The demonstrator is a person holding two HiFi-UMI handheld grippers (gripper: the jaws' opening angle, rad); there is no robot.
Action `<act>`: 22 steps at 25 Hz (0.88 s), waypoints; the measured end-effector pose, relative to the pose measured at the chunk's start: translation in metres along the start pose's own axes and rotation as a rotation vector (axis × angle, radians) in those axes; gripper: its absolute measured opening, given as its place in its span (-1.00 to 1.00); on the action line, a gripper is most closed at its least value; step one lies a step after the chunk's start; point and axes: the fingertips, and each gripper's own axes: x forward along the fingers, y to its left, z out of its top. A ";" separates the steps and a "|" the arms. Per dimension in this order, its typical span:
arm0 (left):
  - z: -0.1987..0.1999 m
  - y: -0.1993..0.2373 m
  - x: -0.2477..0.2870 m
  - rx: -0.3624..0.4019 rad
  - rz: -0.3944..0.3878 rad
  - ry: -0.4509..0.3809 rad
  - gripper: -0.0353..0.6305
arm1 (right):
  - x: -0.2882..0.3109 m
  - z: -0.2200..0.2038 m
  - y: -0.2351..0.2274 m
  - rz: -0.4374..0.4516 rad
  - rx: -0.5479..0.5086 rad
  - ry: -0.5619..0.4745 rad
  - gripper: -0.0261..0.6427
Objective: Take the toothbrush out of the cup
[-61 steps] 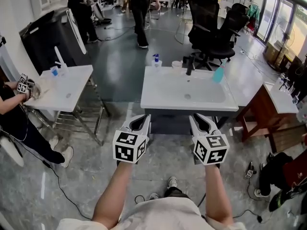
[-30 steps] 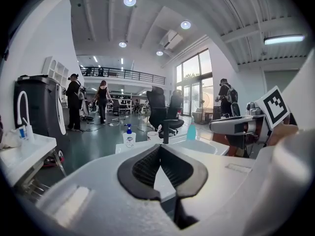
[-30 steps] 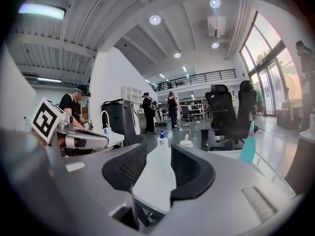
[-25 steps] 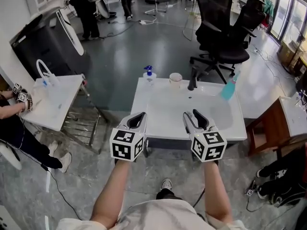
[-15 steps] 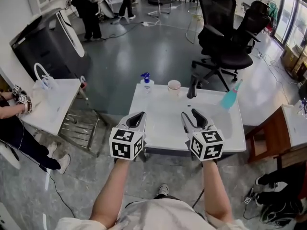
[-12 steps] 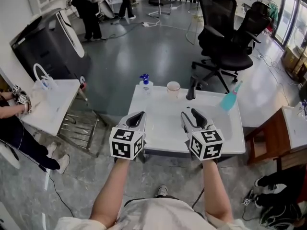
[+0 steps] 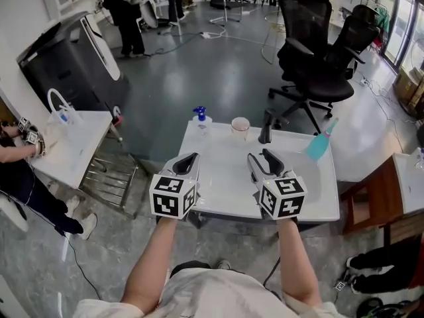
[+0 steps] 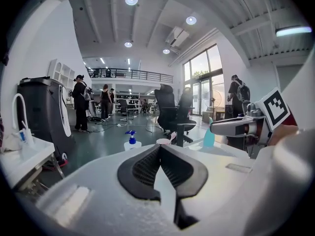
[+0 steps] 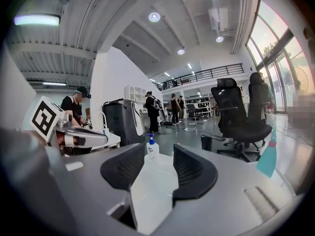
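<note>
A pale cup (image 7: 240, 126) stands at the far edge of the white washbasin top (image 7: 218, 191), left of the black tap (image 7: 266, 126). In the left gripper view the cup (image 8: 162, 141) shows just past the jaws, with a pink toothbrush (image 8: 172, 135) leaning out of it. My left gripper (image 7: 191, 159) hovers over the near part of the top, shut with nothing in it (image 8: 160, 147). My right gripper (image 7: 260, 156) hovers beside it; its jaws have just been opening and stand open, empty (image 9: 158, 154). Both are well short of the cup.
A blue-capped pump bottle (image 7: 199, 116) stands left of the cup. A teal spray bottle (image 7: 319, 142) is at the right rim. Black office chairs (image 7: 318, 52) stand behind the basin. A second white table (image 7: 66, 144) with a person at it is on the left.
Both grippers have moved forward over the basin top, nearer the cup. The right jaws have spread wider. The left jaws stay shut.
</note>
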 end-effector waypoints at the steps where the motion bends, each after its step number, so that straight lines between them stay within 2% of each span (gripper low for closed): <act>1: 0.000 0.002 0.001 -0.001 0.003 0.001 -0.88 | 0.002 0.001 0.000 0.001 0.002 -0.001 -0.39; 10: 0.004 0.024 0.026 -0.002 -0.002 -0.005 -0.88 | 0.035 0.002 -0.009 -0.010 0.002 0.002 -0.39; 22: 0.032 0.085 0.094 0.014 -0.098 -0.021 -0.88 | 0.113 0.021 -0.023 -0.106 0.003 0.005 -0.39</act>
